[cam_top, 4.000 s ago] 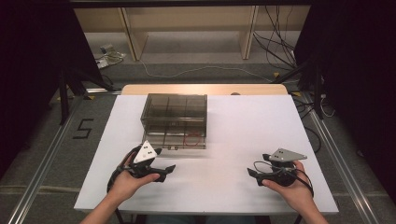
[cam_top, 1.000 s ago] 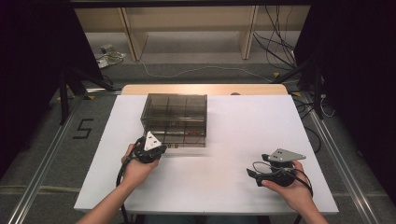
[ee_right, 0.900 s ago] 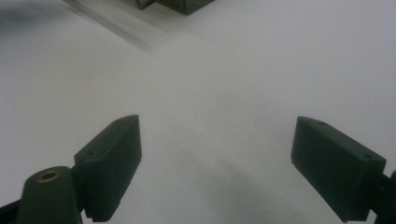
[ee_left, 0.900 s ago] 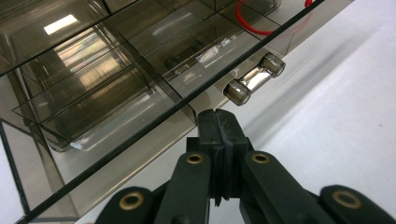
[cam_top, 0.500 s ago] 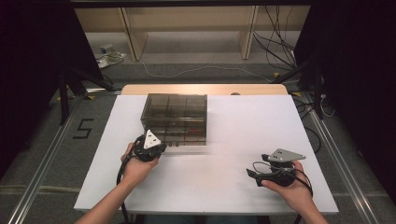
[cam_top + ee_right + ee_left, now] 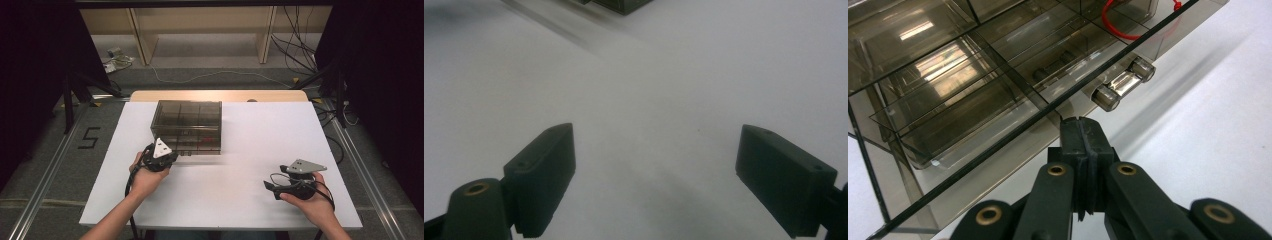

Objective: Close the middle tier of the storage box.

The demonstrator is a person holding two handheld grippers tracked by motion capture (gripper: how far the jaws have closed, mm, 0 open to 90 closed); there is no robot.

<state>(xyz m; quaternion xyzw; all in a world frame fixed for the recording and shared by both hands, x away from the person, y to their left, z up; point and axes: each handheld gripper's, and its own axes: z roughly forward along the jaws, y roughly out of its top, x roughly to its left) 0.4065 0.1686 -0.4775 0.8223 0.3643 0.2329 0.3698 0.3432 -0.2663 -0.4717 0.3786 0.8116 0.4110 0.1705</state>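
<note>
Gripping nothing, the left gripper (image 6: 166, 159) is sitting with its jaws pressed flat together, pads (image 6: 1082, 145) meeting just short of the front edge of the smoky plastic drawer box (image 6: 187, 125). Compared with four seconds ago, this tool is now lying closer in against the box's near left corner, where earlier it was resting farther back on the white table (image 6: 240, 200); over the last second it is holding steady. That reads as the approach being finished, with the closed tips probably lining up to nudge or hook a drawer, whose round clear handle (image 6: 1124, 82) is lying just ahead and to the right of them. The left hand (image 6: 145, 177) is cupping the tool from behind, forearm angling in from below. Farther right, well apart from the box, the right gripper (image 6: 272, 189) is resting in the right hand (image 6: 312, 202) with its jaws spread wide over bare table, pointing left.
</note>
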